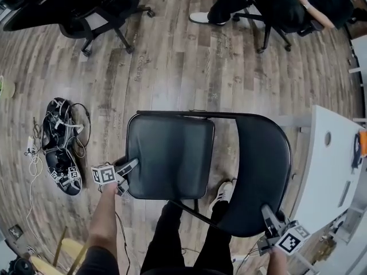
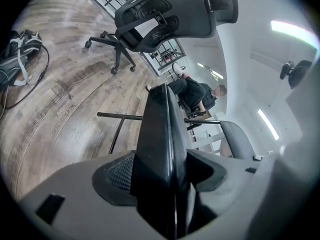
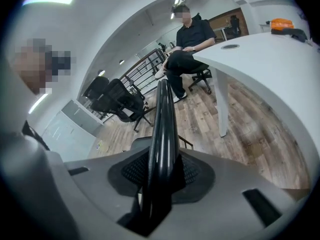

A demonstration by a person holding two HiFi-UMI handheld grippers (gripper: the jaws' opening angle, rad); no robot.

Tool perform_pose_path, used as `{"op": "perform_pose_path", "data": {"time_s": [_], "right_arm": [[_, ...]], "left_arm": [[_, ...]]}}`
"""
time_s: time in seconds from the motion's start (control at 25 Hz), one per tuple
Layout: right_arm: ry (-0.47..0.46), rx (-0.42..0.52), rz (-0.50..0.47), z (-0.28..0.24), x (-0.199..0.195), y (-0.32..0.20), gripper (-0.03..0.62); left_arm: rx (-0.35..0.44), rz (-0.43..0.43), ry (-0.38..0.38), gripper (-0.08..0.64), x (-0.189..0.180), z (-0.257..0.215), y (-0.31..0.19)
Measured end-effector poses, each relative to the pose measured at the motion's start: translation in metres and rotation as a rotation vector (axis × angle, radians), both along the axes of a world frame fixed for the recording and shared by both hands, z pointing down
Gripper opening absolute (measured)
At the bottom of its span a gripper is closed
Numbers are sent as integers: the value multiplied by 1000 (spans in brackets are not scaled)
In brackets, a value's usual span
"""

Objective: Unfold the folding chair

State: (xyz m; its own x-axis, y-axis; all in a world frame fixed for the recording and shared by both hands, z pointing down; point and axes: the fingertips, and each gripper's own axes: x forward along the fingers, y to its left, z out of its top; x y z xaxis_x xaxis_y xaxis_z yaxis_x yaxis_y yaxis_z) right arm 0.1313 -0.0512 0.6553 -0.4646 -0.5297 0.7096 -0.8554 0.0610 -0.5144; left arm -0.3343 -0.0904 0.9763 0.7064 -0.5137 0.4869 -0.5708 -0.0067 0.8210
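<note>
The black folding chair stands partly opened below me on the wood floor. Its padded seat [image 1: 170, 155] lies near flat at the centre, and its curved backrest [image 1: 261, 176] stands to the right. My left gripper [image 1: 131, 166] is shut on the seat's left edge. In the left gripper view the seat edge [image 2: 162, 134] runs up between the pads of the left gripper [image 2: 165, 184]. My right gripper [image 1: 267, 211] is shut on the backrest's near rim. In the right gripper view that rim [image 3: 163, 124] sits clamped in the right gripper [image 3: 160, 176].
My legs [image 1: 172, 234] stand just behind the chair. A white desk [image 1: 327, 171] is close on the right. A dark bag with cables [image 1: 60, 148] lies on the floor at left. Office chairs [image 1: 97, 16] and a seated person [image 1: 269, 4] are farther off.
</note>
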Motion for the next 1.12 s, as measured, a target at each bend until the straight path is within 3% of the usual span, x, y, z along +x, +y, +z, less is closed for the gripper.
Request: {"op": "perform_pose_path", "data": {"time_s": [0.28, 0.52, 0.84, 0.96, 1.04, 1.12], "right_arm": [[-76, 39, -118, 1, -50, 3, 110], [-132, 39, -99, 2, -66, 5, 95], [-150, 50, -143, 1, -100, 5, 118], [-177, 109, -116, 0, -98, 3, 120], [-136, 167, -112, -2, -98, 1, 130], [-14, 238, -123, -8, -93, 1, 186]], "left_arm": [[22, -33, -61, 296, -29, 25, 0], [33, -34, -61, 298, -38, 34, 0], [46, -60, -75, 302, -57, 50, 4], [68, -65, -78, 302, -59, 48, 1], [81, -82, -95, 302, -65, 46, 0], [96, -95, -134, 301, -74, 40, 6]]}}
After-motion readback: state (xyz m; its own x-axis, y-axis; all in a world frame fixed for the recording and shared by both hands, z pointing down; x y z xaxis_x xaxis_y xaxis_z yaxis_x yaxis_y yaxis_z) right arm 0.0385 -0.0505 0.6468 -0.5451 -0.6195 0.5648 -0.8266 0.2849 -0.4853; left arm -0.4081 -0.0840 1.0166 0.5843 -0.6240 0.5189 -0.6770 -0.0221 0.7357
